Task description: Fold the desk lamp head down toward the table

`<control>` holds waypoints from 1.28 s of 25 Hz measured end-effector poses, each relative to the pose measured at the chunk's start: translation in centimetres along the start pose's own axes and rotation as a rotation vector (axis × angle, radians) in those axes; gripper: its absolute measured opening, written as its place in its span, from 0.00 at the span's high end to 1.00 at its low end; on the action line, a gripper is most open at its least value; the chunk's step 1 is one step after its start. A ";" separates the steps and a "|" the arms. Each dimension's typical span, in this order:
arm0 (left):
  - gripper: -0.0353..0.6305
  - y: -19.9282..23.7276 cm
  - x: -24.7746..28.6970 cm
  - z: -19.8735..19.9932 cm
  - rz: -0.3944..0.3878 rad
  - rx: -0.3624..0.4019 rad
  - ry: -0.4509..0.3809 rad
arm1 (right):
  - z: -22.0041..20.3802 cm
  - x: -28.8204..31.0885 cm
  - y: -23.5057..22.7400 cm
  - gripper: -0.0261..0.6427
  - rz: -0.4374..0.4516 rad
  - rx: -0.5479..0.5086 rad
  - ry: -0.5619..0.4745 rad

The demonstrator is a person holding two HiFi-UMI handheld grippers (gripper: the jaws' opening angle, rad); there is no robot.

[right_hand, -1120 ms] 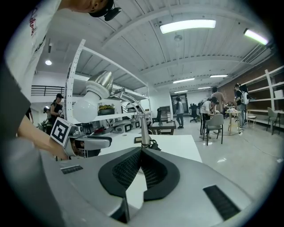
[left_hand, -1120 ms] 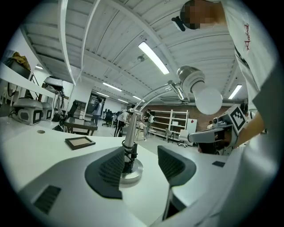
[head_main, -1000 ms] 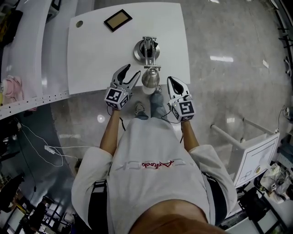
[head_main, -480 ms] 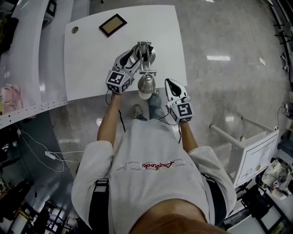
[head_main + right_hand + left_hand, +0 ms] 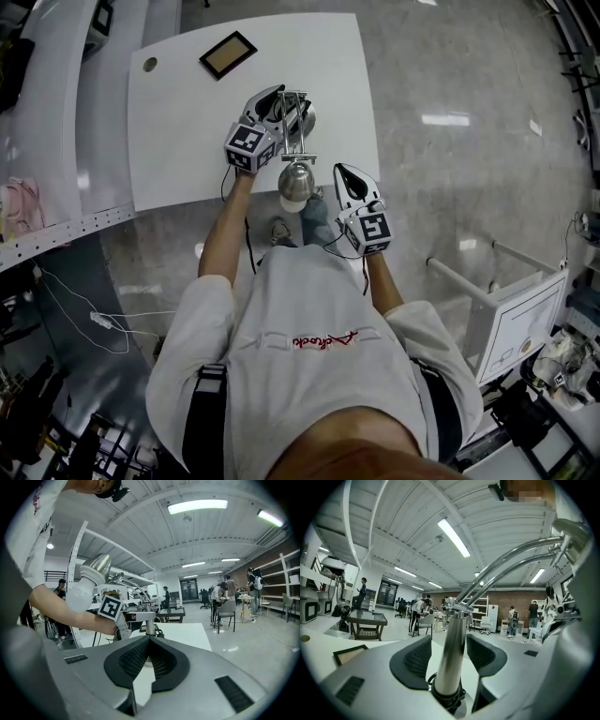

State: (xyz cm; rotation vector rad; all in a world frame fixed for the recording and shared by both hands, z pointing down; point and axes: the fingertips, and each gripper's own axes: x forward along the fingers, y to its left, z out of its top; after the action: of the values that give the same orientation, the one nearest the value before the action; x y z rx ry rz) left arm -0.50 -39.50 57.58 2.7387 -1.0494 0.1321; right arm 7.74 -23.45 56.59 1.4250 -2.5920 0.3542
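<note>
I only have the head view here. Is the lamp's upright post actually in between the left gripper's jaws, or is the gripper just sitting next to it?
Observer: In the left gripper view the post stands between the jaws of the left gripper. The jaws are apart, and a gap shows on one side of the post.
Operator: And the right gripper, open or closed?
Observer: The right gripper view shows the right gripper with its jaws together and nothing between them.
Operator: Anything around the foot of the post?
Observer: A black cable loops round it just above the base.
</note>
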 end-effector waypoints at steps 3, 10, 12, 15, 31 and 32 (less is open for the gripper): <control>0.62 -0.1 0.7 0.5 -0.011 0.011 -0.001 | 0.0 0.3 -0.1 0.93 0.002 -0.004 -0.002; 0.74 -0.6 1.2 0.7 -0.040 0.032 -0.001 | 0.1 0.8 0.3 0.93 0.018 -0.003 0.000; 0.74 -0.6 1.2 0.7 -0.050 0.022 -0.003 | 0.2 1.0 0.4 0.93 0.022 -0.005 -0.001; 0.74 -0.7 1.2 0.7 -0.057 0.019 0.001 | 0.3 1.0 0.3 0.93 0.022 -0.013 -0.005; 0.74 -0.6 1.2 0.7 -0.049 0.023 0.003 | 4.0 3.3 2.0 0.93 0.117 -0.086 -0.078; 0.74 -0.6 1.3 0.6 -0.049 0.022 0.002 | 4.7 3.5 2.3 0.93 0.129 -0.105 -0.095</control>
State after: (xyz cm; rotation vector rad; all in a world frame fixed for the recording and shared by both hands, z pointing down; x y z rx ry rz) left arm 0.84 -40.01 57.05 2.7808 -0.9859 0.1400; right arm 3.84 -26.39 52.70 1.2738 -2.7411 0.1677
